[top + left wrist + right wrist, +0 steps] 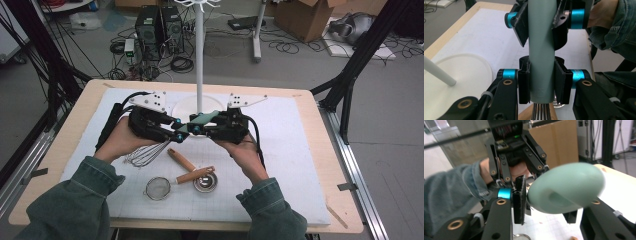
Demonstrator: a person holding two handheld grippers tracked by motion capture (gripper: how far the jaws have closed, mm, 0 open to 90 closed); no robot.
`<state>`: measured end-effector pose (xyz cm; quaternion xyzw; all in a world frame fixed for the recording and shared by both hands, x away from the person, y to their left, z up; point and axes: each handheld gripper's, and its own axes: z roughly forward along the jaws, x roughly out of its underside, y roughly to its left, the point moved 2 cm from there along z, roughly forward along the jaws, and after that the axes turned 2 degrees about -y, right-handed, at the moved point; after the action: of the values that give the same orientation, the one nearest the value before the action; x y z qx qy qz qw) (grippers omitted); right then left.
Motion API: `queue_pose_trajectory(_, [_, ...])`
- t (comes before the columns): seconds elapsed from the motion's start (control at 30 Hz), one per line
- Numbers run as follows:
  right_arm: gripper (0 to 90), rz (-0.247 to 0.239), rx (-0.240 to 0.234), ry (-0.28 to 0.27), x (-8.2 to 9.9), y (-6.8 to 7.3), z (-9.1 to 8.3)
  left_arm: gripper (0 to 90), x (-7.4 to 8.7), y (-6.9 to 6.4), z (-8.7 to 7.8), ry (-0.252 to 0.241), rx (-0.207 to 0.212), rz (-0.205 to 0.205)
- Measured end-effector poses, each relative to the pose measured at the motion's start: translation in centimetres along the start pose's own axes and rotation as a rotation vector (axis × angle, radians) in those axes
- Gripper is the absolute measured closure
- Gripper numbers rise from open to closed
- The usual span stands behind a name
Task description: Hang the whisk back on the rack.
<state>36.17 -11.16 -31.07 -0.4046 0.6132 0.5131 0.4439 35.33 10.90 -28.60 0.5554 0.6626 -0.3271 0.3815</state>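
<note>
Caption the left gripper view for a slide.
Left gripper clamps the whisk's green handle near its wires while the right gripper closes on it farther up.

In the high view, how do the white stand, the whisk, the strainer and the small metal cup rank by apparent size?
1. Stand
2. Whisk, partly hidden by the grippers
3. Strainer, counted with its wooden handle
4. Cup
</note>
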Motion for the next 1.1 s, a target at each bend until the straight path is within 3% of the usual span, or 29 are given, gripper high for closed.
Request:
queue_pose_trajectory(0.27, [65.5, -0.007, 0.004, 0.017, -0.9, 0.7, 0.2, 69.0, -0.1, -0.1, -0.4, -0.022, 0.01, 0.009])
queue_pose_trajectory(0.47, [65.8, -0.025, 0.048, 0.025, -1.9, 1.6, 0.4, 68.0, -0.3, -0.1, -0.8, -0.055, 0.006, 0.012])
queue_pose_trajectory(0.73, [66.0, -0.063, 0.115, 0.053, -3.0, 2.7, 0.9, 67.0, -0.4, -0.4, -0.9, -0.078, -0.032, 0.02])
queue_pose_trajectory(1.1, [66.1, -0.099, 0.222, 0.066, -3.9, 3.5, 1.1, 61.5, -0.5, -0.9, -0.3, -0.057, -0.116, 0.031])
